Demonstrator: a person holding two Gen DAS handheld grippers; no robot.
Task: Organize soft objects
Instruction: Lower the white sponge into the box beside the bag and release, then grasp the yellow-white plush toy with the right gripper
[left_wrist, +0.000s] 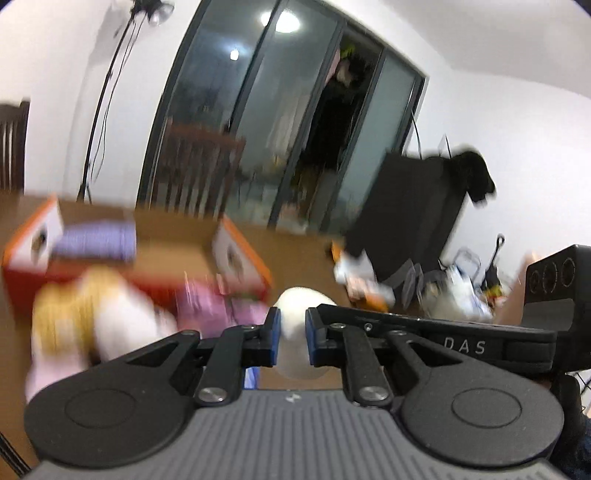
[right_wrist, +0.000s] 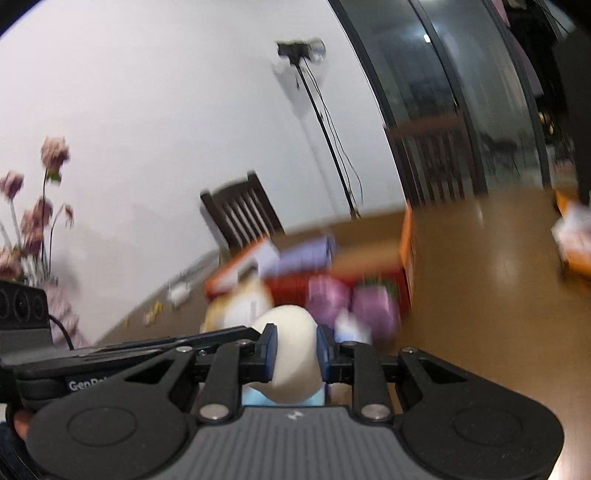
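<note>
My left gripper (left_wrist: 291, 326) is shut on a white soft toy (left_wrist: 295, 301), its blue pads (left_wrist: 274, 334) pressing both sides. My right gripper (right_wrist: 295, 349) is shut on a cream-white rounded toy (right_wrist: 291, 325) with a light blue part (right_wrist: 255, 398) below; the two grippers are side by side, and I cannot tell whether they hold the same toy. Ahead on the brown floor, an open cardboard box (left_wrist: 166, 232) with orange flaps holds a purple item (left_wrist: 96, 243). In front of it lie a yellow-and-white plush (left_wrist: 74, 317) and a pink-purple plush (left_wrist: 214, 306). Everything is blurred.
A dark wooden chair (left_wrist: 199, 170) and glass sliding doors (left_wrist: 288, 122) stand behind the box. A black bag (left_wrist: 410, 214) and loose clutter (left_wrist: 458, 288) lie on the right. In the right wrist view, a second chair (right_wrist: 240, 214), a lamp stand (right_wrist: 325, 129) and flowers (right_wrist: 33, 218) line the wall.
</note>
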